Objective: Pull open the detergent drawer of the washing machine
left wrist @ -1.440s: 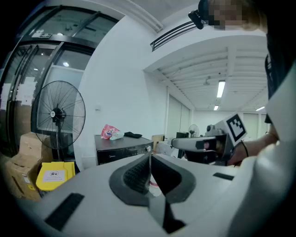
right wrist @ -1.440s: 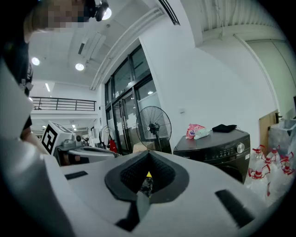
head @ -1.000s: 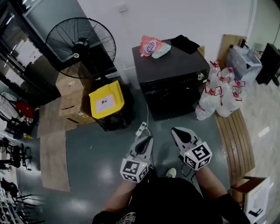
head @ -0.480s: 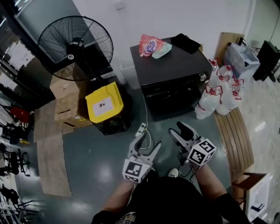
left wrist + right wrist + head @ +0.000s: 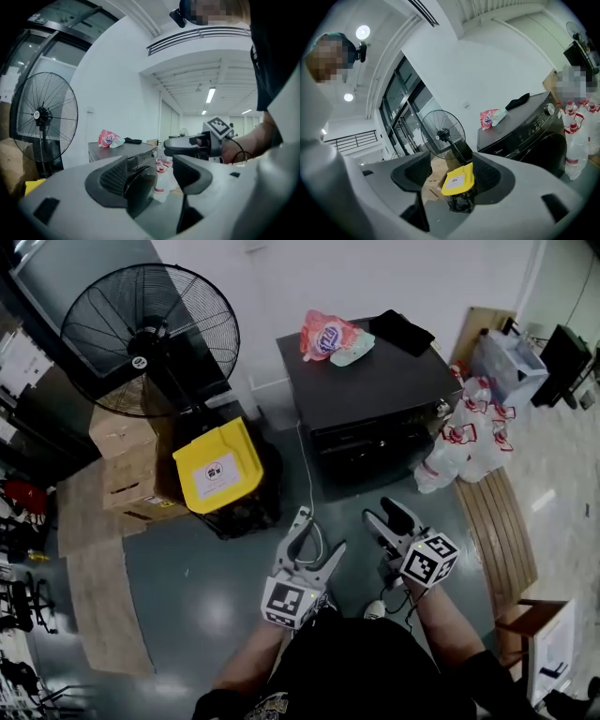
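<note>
On the grey floor (image 5: 206,606), washing machine (image 5: 375,390) stands against white wall (image 5: 281,296). Left gripper (image 5: 319,532) and right gripper (image 5: 382,514): jaws just been opening, apart, nothing between.

No text legible; all print too small.

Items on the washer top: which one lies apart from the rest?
The black cloth, alone near the back right corner; the pink bag and pale item touch, further left.

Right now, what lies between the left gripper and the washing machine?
In the head view, only grey floor with a thin white cable.
</note>
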### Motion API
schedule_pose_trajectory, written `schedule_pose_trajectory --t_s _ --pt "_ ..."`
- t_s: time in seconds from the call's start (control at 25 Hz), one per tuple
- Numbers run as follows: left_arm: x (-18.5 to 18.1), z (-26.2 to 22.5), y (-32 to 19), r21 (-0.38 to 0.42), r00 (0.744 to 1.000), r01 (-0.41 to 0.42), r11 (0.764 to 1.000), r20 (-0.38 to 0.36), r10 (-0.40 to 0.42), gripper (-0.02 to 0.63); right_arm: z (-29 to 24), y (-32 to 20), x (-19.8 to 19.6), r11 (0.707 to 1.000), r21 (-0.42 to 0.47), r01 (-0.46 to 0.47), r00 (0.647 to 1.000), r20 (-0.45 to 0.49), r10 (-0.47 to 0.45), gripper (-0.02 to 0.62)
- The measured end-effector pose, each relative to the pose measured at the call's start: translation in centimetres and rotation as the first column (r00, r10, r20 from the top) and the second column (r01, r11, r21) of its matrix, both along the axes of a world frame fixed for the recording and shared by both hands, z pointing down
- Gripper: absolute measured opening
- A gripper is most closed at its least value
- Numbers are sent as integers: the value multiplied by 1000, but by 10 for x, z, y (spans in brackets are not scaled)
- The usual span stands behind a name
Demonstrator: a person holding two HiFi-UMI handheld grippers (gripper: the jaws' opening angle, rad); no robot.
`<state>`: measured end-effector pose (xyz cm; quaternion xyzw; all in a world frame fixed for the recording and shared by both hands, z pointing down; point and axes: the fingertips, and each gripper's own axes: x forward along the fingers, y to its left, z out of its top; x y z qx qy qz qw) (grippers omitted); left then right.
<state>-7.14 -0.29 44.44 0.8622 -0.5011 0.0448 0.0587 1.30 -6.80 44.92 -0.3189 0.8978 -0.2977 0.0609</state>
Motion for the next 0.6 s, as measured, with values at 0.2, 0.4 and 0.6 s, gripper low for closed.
schedule_pose_trajectory --t_s 0.2,0.4,0.6 --pt "-32 4 -19 -1 999 -26 1000 -21 26 275 7 -16 -33 1000 -15 -22 999 -23 22 290" --pt "-60 7 -29 0 998 -57 998 -25 57 275 9 -32 -63 999 -16 -48 998 -28 48 291" --pt "-80 5 -36 12 997 -69 998 -15 69 275 12 -45 -88 999 -19 -51 998 -24 50 305"
